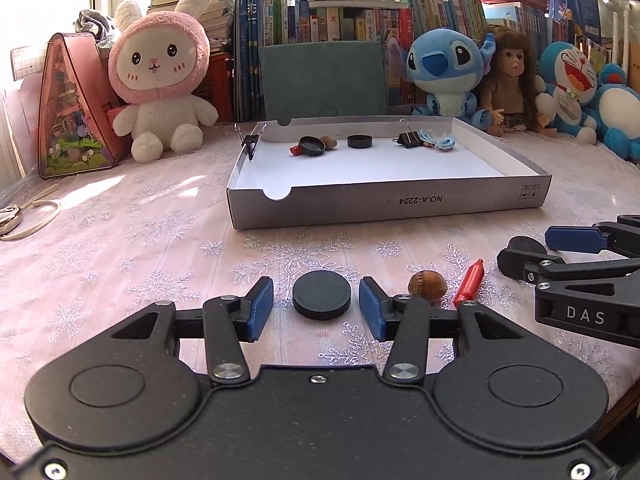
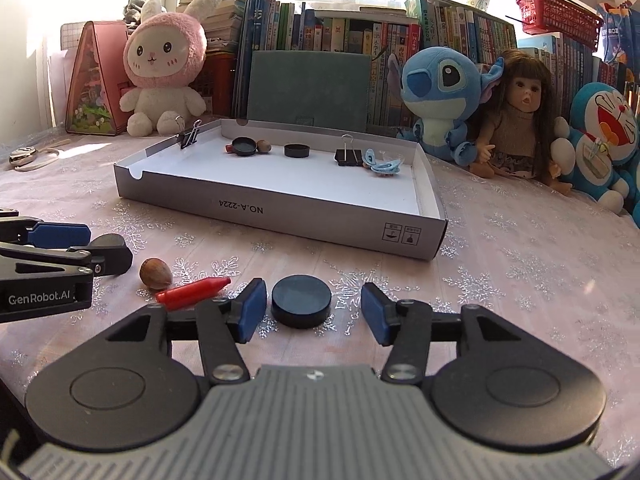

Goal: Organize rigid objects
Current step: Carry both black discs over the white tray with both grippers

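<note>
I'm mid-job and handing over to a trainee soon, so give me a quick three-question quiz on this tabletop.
1. True or false: the left gripper has its pads pressed on the black disc between them.
2. What lies on the tablecloth between the left gripper and the right gripper?
A) a hazelnut and a red crayon
B) a spoon
C) a toy car
3. How many binder clips are in or on the grey box?

Key:
1. False; gaps show on both sides of the disc.
2. A.
3. Two: one on the box floor, one clipped to its left wall.
</note>
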Action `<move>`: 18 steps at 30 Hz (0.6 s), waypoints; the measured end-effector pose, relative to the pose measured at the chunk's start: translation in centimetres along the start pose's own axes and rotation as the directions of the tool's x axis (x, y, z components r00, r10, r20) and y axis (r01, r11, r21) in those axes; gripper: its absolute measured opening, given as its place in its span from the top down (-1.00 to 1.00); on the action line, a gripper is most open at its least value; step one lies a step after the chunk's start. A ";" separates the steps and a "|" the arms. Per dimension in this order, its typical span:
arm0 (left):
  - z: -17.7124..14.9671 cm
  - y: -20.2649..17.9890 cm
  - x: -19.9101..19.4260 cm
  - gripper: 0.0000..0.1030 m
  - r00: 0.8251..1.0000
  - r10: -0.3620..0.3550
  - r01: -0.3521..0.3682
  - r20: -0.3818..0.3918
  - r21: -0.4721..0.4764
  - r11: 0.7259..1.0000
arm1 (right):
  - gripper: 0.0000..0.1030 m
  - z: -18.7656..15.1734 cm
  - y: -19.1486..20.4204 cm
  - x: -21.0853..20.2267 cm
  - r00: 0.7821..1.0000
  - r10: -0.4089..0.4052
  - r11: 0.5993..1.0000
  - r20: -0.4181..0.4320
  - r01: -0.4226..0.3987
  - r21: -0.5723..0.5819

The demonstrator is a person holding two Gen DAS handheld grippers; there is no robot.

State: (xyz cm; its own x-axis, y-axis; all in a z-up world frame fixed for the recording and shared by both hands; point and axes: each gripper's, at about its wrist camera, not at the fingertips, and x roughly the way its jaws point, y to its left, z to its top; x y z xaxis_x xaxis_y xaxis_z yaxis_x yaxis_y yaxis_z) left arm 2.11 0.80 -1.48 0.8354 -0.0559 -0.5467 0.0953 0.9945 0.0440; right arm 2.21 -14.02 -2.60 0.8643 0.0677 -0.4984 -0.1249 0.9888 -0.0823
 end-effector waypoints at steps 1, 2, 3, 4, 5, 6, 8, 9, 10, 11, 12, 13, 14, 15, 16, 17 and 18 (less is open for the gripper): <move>-0.1 0.0 0.0 0.05 1.000 0.005 -0.005 0.004 -0.003 1.000 | -0.35 -0.1 0.1 0.0 1.000 -0.013 1.000 0.006 0.013 0.000; -0.2 0.0 0.1 0.04 1.000 0.011 -0.011 0.010 -0.009 1.000 | -0.35 -0.2 0.1 0.0 1.000 -0.021 1.000 0.011 0.022 -0.002; -0.3 0.0 0.1 0.04 1.000 0.013 -0.013 0.013 -0.015 1.000 | -0.35 -0.1 0.2 0.0 1.000 -0.025 1.000 0.012 0.025 -0.005; -0.3 0.1 0.2 0.04 1.000 0.015 -0.015 0.016 -0.023 1.000 | -0.35 -0.1 0.2 0.0 1.000 -0.026 1.000 0.010 0.026 -0.004; -0.3 0.1 0.2 0.04 1.000 0.018 -0.018 0.017 -0.030 0.999 | -0.35 -0.1 0.2 0.0 1.000 -0.023 1.000 0.008 0.023 0.004; -0.3 0.1 0.3 0.04 1.000 0.020 -0.020 0.015 -0.031 0.999 | -0.35 -0.2 0.1 0.0 1.000 -0.016 1.000 0.006 0.016 0.014; -0.1 0.1 0.3 0.14 1.000 0.014 -0.013 0.009 -0.033 0.999 | -0.32 -0.2 0.1 0.0 1.000 -0.004 1.000 0.003 0.004 0.020; 0.1 0.1 0.2 0.33 1.000 0.006 -0.006 0.006 -0.032 0.999 | -0.14 -0.2 0.1 -0.1 1.000 0.008 1.000 0.000 -0.008 0.024; 0.2 0.0 0.2 0.42 1.000 0.002 -0.002 0.001 -0.031 1.000 | -0.01 -0.1 0.1 -0.2 1.000 0.021 0.999 -0.001 -0.021 0.028; 0.4 -0.1 0.2 0.42 1.000 0.001 -0.001 -0.006 -0.030 1.000 | 0.15 -0.1 0.2 -0.3 1.000 0.028 0.999 -0.002 -0.028 0.027; 0.5 -0.1 0.1 0.42 1.000 -0.006 0.006 -0.011 -0.032 0.999 | 0.26 0.0 0.3 -0.4 0.999 0.033 0.999 -0.003 -0.033 0.021; 0.7 -0.1 0.1 0.42 1.000 -0.018 0.017 -0.016 -0.037 0.999 | 0.26 0.1 0.4 -0.5 0.999 0.038 0.999 -0.003 -0.038 0.018; 0.9 -0.1 0.2 0.42 0.999 -0.026 0.025 -0.022 -0.043 0.999 | 0.26 0.2 0.4 -0.5 0.999 0.044 0.999 -0.003 -0.044 0.020; 1.2 -0.1 0.1 0.42 0.999 -0.032 0.031 -0.026 -0.047 0.998 | 0.27 0.4 0.4 -0.6 0.999 0.049 0.999 -0.003 -0.049 0.024; 1.5 -0.1 0.1 0.42 0.999 -0.036 0.035 -0.028 -0.049 0.998 | 0.27 0.6 0.4 -0.7 0.999 0.051 0.998 -0.001 -0.051 0.026; 1.9 -0.1 0.0 0.42 0.999 -0.042 0.040 -0.027 -0.050 0.998 | 0.27 0.8 0.3 -0.8 0.999 0.051 0.998 0.004 -0.051 0.027; 2.4 -0.1 -0.1 0.42 0.999 -0.045 0.044 -0.022 -0.049 0.998 | 0.27 1.0 0.3 -0.9 0.999 0.050 0.998 0.010 -0.050 0.026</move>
State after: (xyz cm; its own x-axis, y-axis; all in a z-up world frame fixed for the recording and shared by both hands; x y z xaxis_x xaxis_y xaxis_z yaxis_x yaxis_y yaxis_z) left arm 3.28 0.53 0.56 0.8184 -0.0986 -0.5661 0.1055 0.9942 -0.0207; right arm 1.86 -13.62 -1.30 0.8617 0.1183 -0.4935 -0.1554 0.9872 -0.0346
